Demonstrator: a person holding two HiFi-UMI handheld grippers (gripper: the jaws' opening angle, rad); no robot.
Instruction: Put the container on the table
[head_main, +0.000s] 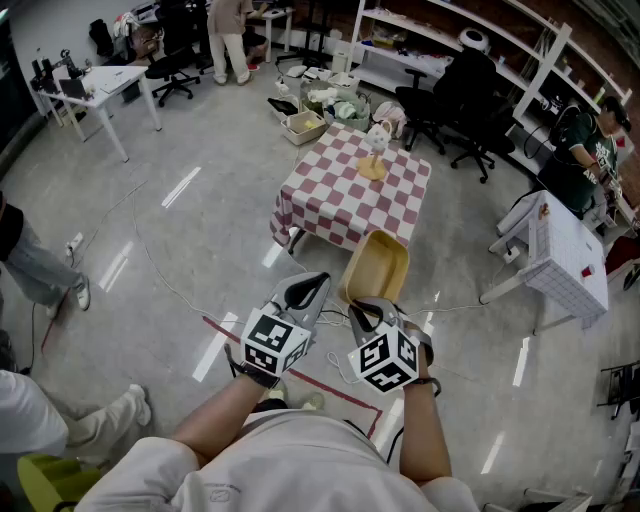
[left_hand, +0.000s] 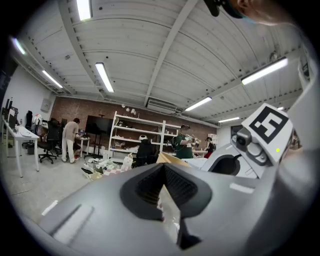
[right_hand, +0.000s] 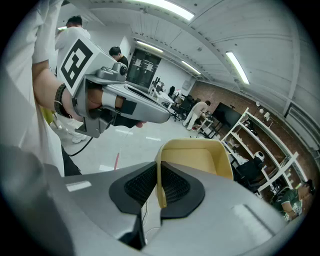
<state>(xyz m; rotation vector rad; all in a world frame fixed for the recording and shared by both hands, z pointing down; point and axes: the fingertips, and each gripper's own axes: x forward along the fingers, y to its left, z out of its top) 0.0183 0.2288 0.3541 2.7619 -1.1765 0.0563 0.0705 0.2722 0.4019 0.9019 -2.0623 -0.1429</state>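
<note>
Both jaws of the right gripper (right_hand: 159, 186) pinch one wall of the tan container (right_hand: 200, 159), holding it by the rim, tilted, above the floor. The left gripper (left_hand: 162, 189) seems closed on nothing, though its tips show poorly; it hangs alongside, idle. The checkered table (head_main: 345, 190) stands well ahead, so the placing likely needs an approach first.
</note>
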